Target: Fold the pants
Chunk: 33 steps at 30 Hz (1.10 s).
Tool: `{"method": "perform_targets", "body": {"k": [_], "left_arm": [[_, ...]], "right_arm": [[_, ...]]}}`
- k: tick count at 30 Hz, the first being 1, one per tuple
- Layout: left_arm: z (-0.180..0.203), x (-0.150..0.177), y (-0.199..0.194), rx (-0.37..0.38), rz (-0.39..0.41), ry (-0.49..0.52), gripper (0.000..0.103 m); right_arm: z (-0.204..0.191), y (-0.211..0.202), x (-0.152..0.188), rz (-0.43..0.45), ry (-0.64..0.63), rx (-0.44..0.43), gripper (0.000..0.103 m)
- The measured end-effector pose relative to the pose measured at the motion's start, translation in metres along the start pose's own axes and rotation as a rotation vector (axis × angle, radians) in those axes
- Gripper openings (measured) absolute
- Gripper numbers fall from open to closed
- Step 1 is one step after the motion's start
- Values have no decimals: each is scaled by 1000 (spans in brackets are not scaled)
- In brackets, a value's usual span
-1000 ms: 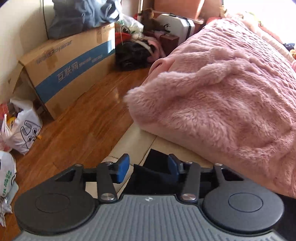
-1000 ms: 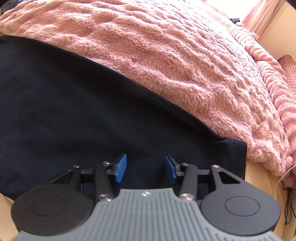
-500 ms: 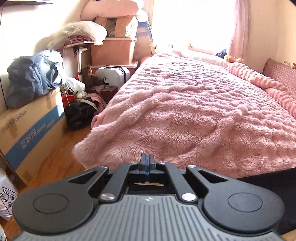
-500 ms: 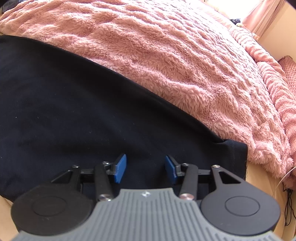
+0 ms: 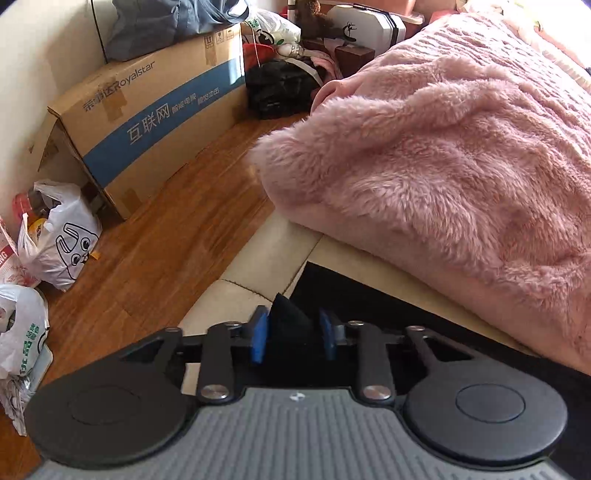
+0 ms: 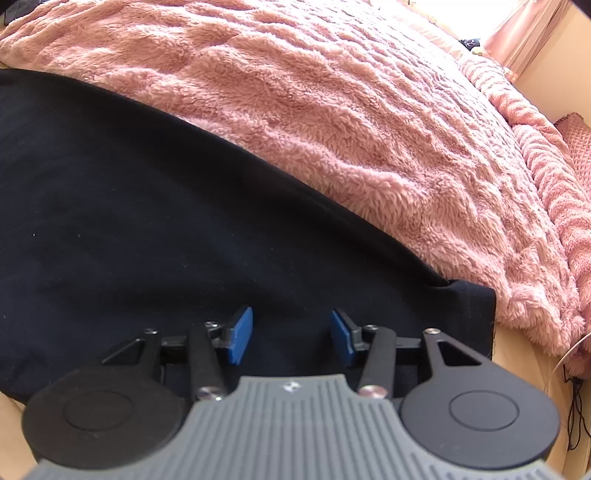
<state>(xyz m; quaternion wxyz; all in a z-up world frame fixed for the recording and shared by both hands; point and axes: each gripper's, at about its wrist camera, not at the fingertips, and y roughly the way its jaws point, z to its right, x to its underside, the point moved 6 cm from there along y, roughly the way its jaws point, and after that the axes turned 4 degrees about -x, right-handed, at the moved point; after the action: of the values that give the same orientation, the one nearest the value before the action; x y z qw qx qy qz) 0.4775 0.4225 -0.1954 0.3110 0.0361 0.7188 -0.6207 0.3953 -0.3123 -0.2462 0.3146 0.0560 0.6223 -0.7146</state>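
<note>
Two tongs angled steeply down — left gripper (image 5: 293, 339) opening, peaked corner of flat black fabric pants (image 5: 288, 317) between its pads, right gripper (image 6: 291, 336) parted, empty, above pants (image 6: 147, 221) beside fluffy pink blanket (image 6: 351, 129).

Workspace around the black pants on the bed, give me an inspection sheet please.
Surface: cream bed edge, partly covered by a pink fluffy blanket.
Job's things: black pants lie spread flat along the bed edge.
Clutter: cardboard box, plastic bags, white case and dark clothes pile on the wooden floor.
Grippers: left tool opening, a peak of pants cloth between its blue pads; right tool open, over the pants.
Cables: thin dark cords beside the bed.
Surroundings: bright window and pink curtain.
</note>
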Motion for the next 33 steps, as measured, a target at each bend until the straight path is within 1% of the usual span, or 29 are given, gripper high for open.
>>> {"method": "perform_targets", "body": {"k": [1,3,5,6,7,8,10,12,13,16,17,18,20,22,23,24,26,28,29,30,31,32,33], "left_arm": [[1,1,-5,30,23,0,6],[7,3,-23,86,94,36,5],[13,9,-45,133,182,105,5],[18,13,-61,150,239,155,5],[24,18,-77,158,305,207,5],[30,23,-92,150,369,263,5],[40,33,-113,121,438,341,5],[45,38,-124,95,483,383,5],[48,40,-125,85,488,394,5],[49,37,-110,26,449,411,6],[48,34,-102,3,420,401,6],[47,32,-93,-3,396,384,7],[41,23,-81,-17,388,355,8],[33,14,-66,-72,368,349,8],[29,10,-60,-111,354,335,8],[23,5,-55,-133,339,311,8],[15,-5,-54,-101,326,242,9],[10,-9,-57,-36,320,182,10],[9,-9,-59,6,311,166,17],[10,-9,-59,39,296,159,21],[11,-9,-56,61,277,158,29],[12,-9,-52,78,255,161,39],[14,-9,-47,74,234,163,43]], "right_arm": [[0,0,0,0,2,-1,44],[1,0,0,3,11,-8,44],[1,1,0,5,12,-9,45],[1,1,0,7,13,-9,45],[1,0,1,9,14,-9,45],[2,0,1,10,16,-9,45],[2,0,2,11,23,-9,45],[2,0,2,12,22,-10,46],[2,0,2,12,21,-10,46],[2,0,2,13,23,-8,46],[2,0,2,14,25,-7,46],[2,0,2,14,25,-6,46],[2,0,2,14,26,-6,46],[1,0,1,14,24,-6,46],[1,0,1,12,23,-5,46],[1,0,1,12,21,-4,46],[1,0,1,11,19,-2,46],[1,0,1,12,21,-4,46],[1,1,1,13,22,-6,46],[1,1,1,14,23,-7,46],[1,1,1,15,23,-8,46],[1,1,0,16,22,-8,46],[1,2,0,17,20,-7,46]]}}
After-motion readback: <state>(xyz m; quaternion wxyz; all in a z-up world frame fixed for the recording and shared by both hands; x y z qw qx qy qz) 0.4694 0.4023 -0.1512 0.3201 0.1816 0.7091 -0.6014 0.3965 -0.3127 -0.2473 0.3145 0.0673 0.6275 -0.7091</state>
